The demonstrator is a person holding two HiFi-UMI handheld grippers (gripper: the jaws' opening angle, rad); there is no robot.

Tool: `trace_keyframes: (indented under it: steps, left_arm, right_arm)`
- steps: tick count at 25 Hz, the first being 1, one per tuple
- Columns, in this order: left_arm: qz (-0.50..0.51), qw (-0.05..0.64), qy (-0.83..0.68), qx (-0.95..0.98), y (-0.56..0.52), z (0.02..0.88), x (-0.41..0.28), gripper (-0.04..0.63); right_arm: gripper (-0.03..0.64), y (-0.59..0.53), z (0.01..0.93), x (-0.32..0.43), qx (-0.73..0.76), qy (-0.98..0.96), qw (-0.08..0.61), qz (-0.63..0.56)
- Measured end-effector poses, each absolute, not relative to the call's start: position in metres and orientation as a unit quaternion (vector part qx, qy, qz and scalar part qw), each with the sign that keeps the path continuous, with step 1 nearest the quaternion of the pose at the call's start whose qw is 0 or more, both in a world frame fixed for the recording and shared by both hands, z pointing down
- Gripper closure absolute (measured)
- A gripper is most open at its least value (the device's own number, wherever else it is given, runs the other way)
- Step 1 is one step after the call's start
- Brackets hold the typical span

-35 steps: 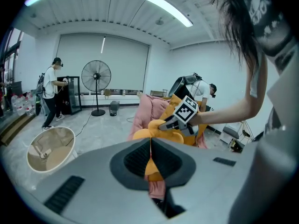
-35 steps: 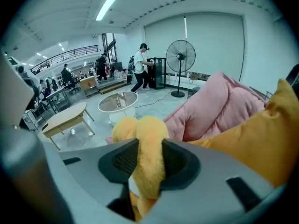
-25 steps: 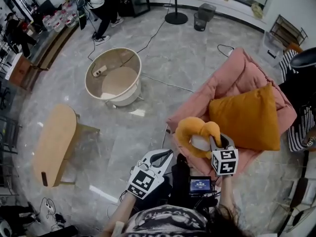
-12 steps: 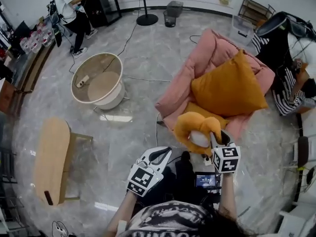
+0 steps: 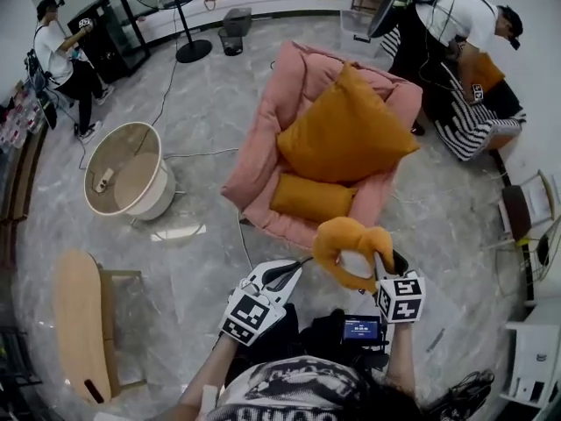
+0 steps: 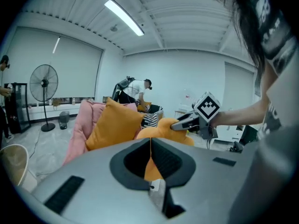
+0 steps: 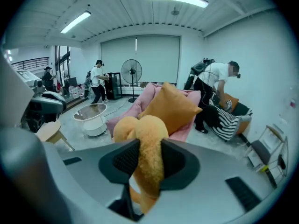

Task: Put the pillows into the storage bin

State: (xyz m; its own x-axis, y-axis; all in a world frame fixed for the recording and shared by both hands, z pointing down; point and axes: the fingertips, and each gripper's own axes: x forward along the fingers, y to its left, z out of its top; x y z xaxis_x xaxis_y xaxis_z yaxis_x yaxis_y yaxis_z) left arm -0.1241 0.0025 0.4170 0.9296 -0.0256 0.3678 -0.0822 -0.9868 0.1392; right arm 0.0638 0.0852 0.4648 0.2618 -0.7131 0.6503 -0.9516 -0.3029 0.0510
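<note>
On the grey marble floor (image 5: 206,235), a pink sofa (image 5: 256,143) holds 2 orange pillows (image 5: 346,134).

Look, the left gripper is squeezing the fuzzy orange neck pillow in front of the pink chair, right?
No, the right gripper squeezes the fuzzy orange neck pillow in front of the pink chair. The right gripper view shows its fingers clamped on it.

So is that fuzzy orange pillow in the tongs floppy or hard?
Probably squishy: the right tongs pinch the neck pillow into a narrow strip. Likely light, since one small pinch carries it all. It might flop a bit, as its curved arms stick out unsupported.
</note>
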Motion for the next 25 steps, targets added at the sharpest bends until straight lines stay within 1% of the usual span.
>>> trace_keyframes:
  steps: [5, 12, 19, 25]
  left_arm:
    - [0.195, 0.064, 0.018, 0.979, 0.051, 0.418, -0.071, 0.581]
    - [0.223, 0.027, 0.079, 0.971, 0.146, 0.426, 0.01, 0.581]
    - [0.251, 0.021, 0.144, 0.957, 0.239, 0.446, 0.077, 0.581]
    - [0.261, 0.003, 0.203, 0.944, 0.304, 0.459, 0.118, 0.581]
  right_arm:
    - [0.503, 0.171, 0.476, 0.109, 0.793, -0.497, 0.206, 0.286]
    - [0.503, 0.314, 0.515, 0.173, 0.819, -0.431, 0.188, 0.328]
    - [0.503, 0.431, 0.599, 0.211, 0.82, -0.367, 0.182, 0.4]
    - [0.503, 0.478, 0.677, 0.236, 0.797, -0.355, 0.179, 0.454]
